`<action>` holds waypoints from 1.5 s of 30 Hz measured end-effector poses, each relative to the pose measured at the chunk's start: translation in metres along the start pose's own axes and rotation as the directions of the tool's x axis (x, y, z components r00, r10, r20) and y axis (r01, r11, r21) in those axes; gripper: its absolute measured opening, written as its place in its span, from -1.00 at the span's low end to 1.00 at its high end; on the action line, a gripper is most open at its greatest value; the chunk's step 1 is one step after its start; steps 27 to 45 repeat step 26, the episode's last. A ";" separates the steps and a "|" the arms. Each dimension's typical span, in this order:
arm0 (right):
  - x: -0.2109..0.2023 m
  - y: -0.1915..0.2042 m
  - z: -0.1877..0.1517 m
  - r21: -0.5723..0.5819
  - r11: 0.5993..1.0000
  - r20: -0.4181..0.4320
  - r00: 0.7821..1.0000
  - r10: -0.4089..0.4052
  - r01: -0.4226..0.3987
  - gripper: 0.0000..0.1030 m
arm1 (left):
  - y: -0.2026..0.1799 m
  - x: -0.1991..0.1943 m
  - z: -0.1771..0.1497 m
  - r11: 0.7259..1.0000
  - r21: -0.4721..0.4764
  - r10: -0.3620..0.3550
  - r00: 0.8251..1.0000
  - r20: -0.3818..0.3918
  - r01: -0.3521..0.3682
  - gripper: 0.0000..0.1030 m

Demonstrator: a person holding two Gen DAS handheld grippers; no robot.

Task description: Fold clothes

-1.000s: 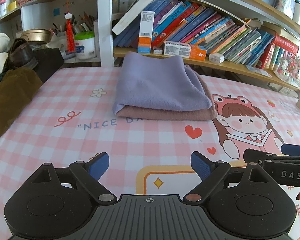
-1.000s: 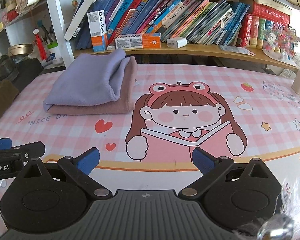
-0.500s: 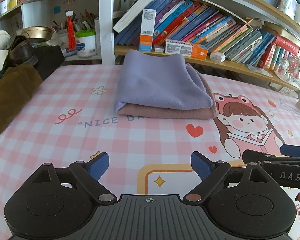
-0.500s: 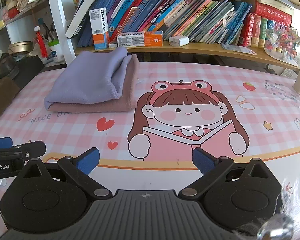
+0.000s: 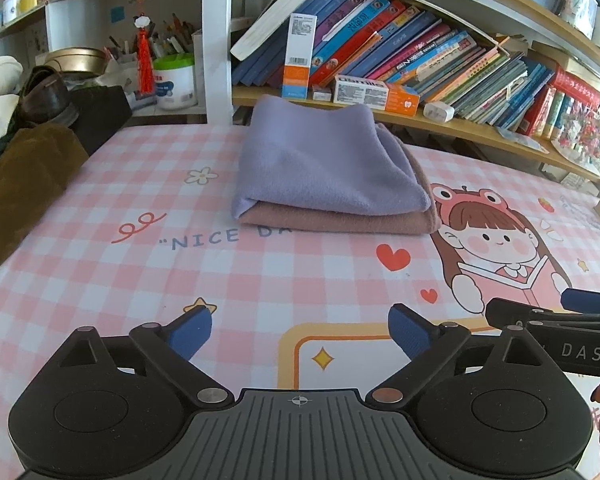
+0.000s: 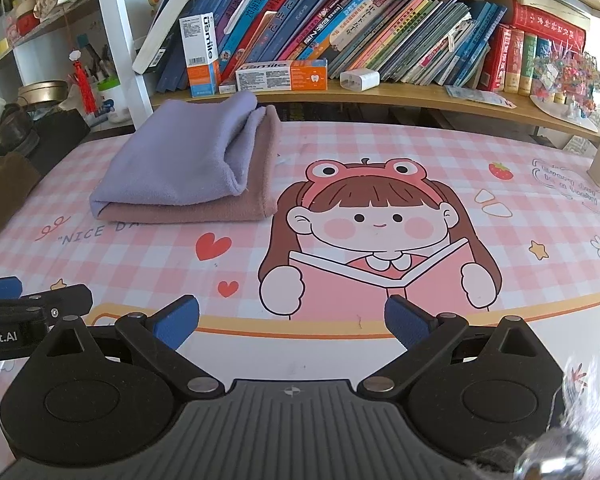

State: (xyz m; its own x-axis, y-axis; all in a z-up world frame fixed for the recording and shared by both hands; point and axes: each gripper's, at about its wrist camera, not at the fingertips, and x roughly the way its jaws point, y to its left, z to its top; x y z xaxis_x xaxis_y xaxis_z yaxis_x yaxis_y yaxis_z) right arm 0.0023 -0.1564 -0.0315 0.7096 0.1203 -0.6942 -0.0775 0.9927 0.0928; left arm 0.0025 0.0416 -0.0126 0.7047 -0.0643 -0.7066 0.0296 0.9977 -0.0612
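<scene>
1. My left gripper (image 5: 299,334) sits at the bottom of the left wrist frame; its jaws stand wide apart and have just been opening a little further, with nothing between them
2. My right gripper (image 6: 291,325) sits at the bottom of the right wrist frame; its jaws are spread wide and hold nothing
3. Both grippers hang over the near edge of the mat (image 5: 100,264), a pink checked sheet with a cartoon girl (image 6: 374,236) reading a book
4. The lilac cloth (image 5: 320,164) lies folded on top of the folded pink cloth (image 5: 340,222); the stack rests on the mat, upper centre in the left view and upper left in the right view, well apart from both grippers
5. The stack covers part of the printed words "NICE DA" (image 5: 204,239)
6. Behind the stack, along the top of each frame, a wooden shelf (image 6: 420,98) carries a row of leaning books (image 6: 380,24), two toothpaste boxes and a white charger (image 6: 359,79)
7. At the left edge of the left view lies a brown garment (image 5: 20,184), with a dark shoe (image 5: 44,96) above it
8. In the left view the tip of my right gripper shows at the right edge
</scene>
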 end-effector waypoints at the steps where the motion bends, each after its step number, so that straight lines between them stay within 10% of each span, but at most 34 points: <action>1: 0.000 0.000 0.000 0.000 1.000 0.000 1.000 0.001 -0.001 0.94 | 0.000 0.000 0.000 1.000 0.000 0.002 1.000 -0.001 -0.002 0.88; 45: 0.003 -0.001 0.000 0.005 1.000 -0.013 1.000 -0.001 0.001 0.94 | 0.002 -0.001 0.001 1.000 -0.007 0.023 1.000 0.001 -0.023 0.96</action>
